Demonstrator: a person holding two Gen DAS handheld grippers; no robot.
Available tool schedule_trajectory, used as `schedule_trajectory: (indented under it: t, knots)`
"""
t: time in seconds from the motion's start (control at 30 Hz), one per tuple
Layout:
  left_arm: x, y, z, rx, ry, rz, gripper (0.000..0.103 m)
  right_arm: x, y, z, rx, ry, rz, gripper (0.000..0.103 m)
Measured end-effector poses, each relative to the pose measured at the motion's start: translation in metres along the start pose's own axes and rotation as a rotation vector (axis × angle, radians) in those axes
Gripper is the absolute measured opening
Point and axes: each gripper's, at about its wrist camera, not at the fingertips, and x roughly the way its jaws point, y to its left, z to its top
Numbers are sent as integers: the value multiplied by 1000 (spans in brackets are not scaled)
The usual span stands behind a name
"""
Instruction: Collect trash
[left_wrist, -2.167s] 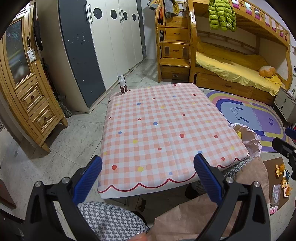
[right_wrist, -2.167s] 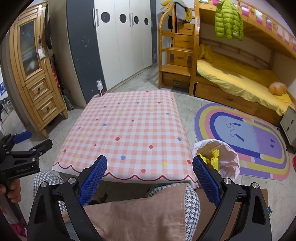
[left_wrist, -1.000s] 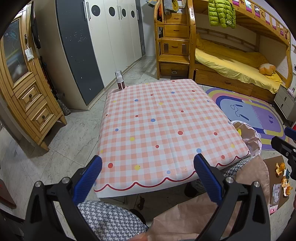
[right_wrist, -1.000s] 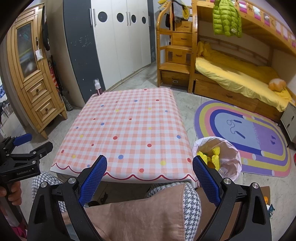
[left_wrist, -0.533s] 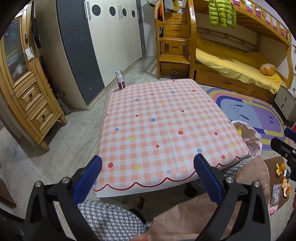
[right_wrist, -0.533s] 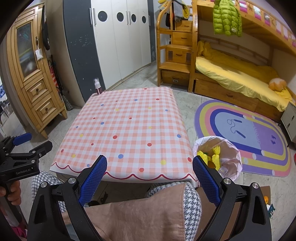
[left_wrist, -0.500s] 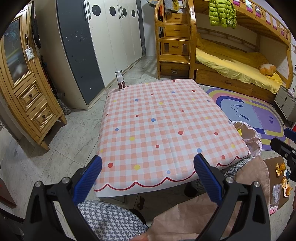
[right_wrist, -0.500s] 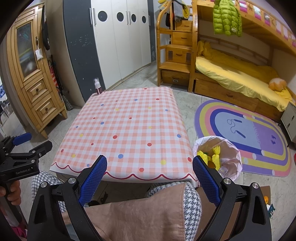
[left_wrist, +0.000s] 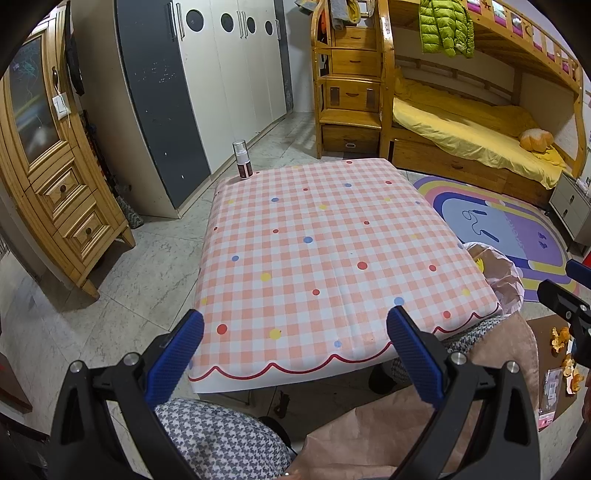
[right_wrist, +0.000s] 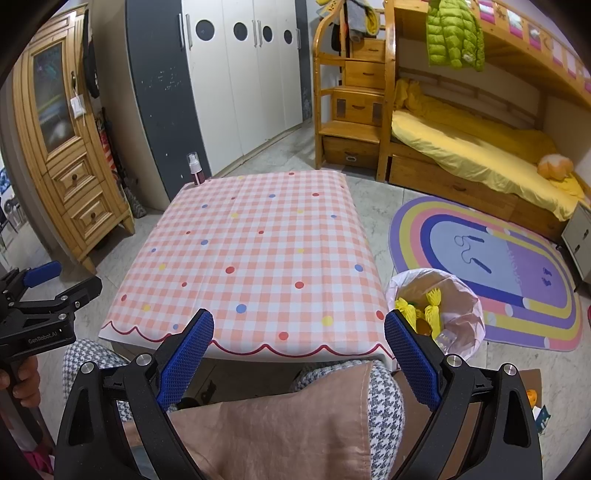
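Low in both frames, the left gripper and right gripper hang spread and empty. At lower right, orange scraps litter the floor: probably light, crumbly, best pinched at edges. Beyond, the lined bin holds yellow trash.

The table is covered by a smooth, faintly glossy checked cloth, and the floor is laid with polished marbled stone. The bin is lined with thin, crinkled translucent plastic. The cabinet is made of varnished wood.
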Motion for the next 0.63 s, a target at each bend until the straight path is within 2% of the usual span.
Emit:
schedule_trajectory:
  t: [0.33, 0.47, 0.57, 0.63]
  knots:
    - [1, 1, -1, -9, -9, -10, 96, 0, -1, 0, 4, -1, 1, 93]
    - [5, -2, 0, -1, 5, -14, 96, -5, -7, -2, 34, -27, 3, 93]
    - [11, -4, -1, 3, 21, -18, 96, -13, -24, -5, 68, -66, -27, 93]
    - [15, -5, -2, 3, 33, -24, 96, -22, -46, -7, 109, -100, -83, 93]
